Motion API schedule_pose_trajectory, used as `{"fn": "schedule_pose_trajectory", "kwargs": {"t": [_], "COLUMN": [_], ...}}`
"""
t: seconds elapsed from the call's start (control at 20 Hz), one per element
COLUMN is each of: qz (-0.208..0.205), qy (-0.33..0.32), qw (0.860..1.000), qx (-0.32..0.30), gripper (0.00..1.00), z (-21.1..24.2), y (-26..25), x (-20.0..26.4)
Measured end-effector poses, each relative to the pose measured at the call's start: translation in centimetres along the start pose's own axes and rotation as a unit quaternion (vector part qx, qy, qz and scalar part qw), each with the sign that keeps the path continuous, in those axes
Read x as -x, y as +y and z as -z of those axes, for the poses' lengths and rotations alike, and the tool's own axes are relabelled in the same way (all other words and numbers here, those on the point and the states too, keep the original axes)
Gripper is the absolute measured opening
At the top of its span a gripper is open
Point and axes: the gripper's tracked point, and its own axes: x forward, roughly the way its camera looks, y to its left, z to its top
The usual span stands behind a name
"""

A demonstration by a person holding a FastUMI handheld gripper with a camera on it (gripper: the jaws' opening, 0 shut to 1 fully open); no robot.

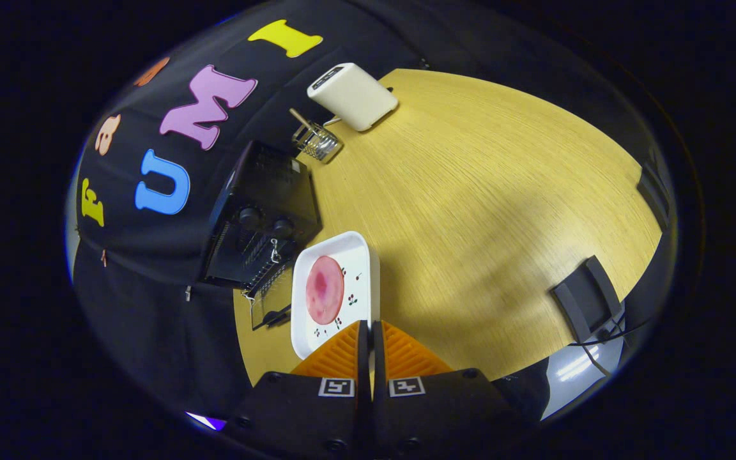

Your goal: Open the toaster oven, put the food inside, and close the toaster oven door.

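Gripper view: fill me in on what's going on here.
A hand-held gripper has its orange fingers closed on the near edge of a white tray that carries a round pink slice of food. The tray sits over the wooden table, right beside the black toaster oven, whose glass door is already folded down open. The food is not inside yet. Farther back stand a wire holder and a cream toaster.
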Motion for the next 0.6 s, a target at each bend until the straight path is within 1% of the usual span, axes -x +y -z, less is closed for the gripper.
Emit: {"fn": "schedule_pose_trajectory", "kwargs": {"t": [0.2, 0.4, 0.6], "qz": [-0.043, -0.066, -0.08], "qy": [0.0, 0.007, 0.006], "qw": [0.999, 0.998, 0.997], "qx": [-0.024, -0.015, -0.015], "gripper": [0.05, 0.05, 0.05], "z": [0.7, 1.9, 3.2], "y": [4.6, 8.2, 11.6], "x": [0.4, -0.5, -2.8]}}
